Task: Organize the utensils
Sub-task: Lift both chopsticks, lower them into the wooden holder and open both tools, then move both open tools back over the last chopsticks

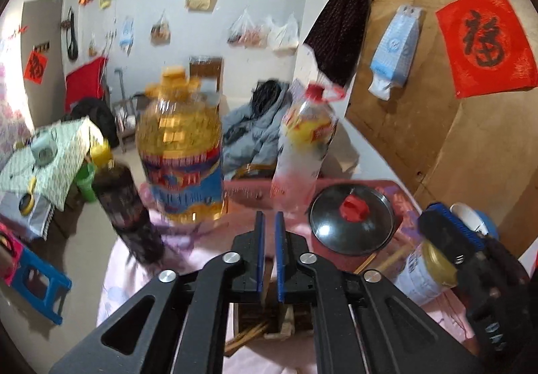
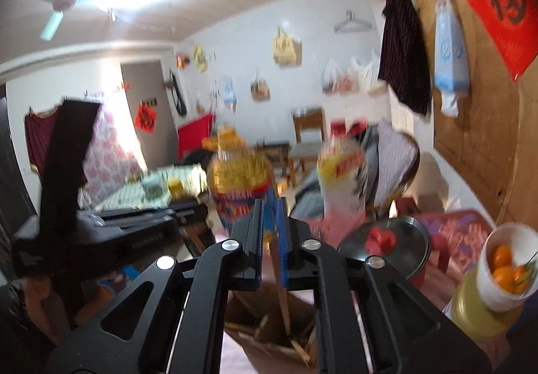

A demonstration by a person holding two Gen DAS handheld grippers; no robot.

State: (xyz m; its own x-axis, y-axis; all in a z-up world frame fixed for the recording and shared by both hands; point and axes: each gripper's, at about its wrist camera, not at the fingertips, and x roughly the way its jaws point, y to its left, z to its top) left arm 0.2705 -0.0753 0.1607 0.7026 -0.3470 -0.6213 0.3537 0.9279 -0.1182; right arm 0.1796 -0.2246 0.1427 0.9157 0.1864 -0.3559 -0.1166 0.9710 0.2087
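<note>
A brown cardboard box (image 1: 247,317) with several wooden chopsticks (image 1: 248,335) in it stands on the pink cloth just under my left gripper (image 1: 269,219). Its blue pads stand a narrow gap apart with nothing pinched between them. In the right wrist view the same box (image 2: 255,348) lies below my right gripper (image 2: 270,206). One chopstick (image 2: 283,296) slants down into the box alongside the right pad, with a clear gap to the left pad. My right gripper (image 1: 437,222) also shows at the right of the left wrist view, over more loose chopsticks (image 1: 393,256).
Behind the box stand a large yellow oil bottle (image 1: 181,155), a dark bottle (image 1: 124,206) and a red-capped bottle (image 1: 302,145). A steel pot lid (image 1: 351,219) with a red knob sits to the right. A yellow-lidded jar (image 2: 477,310) and a bowl of oranges (image 2: 507,263) crowd the right edge.
</note>
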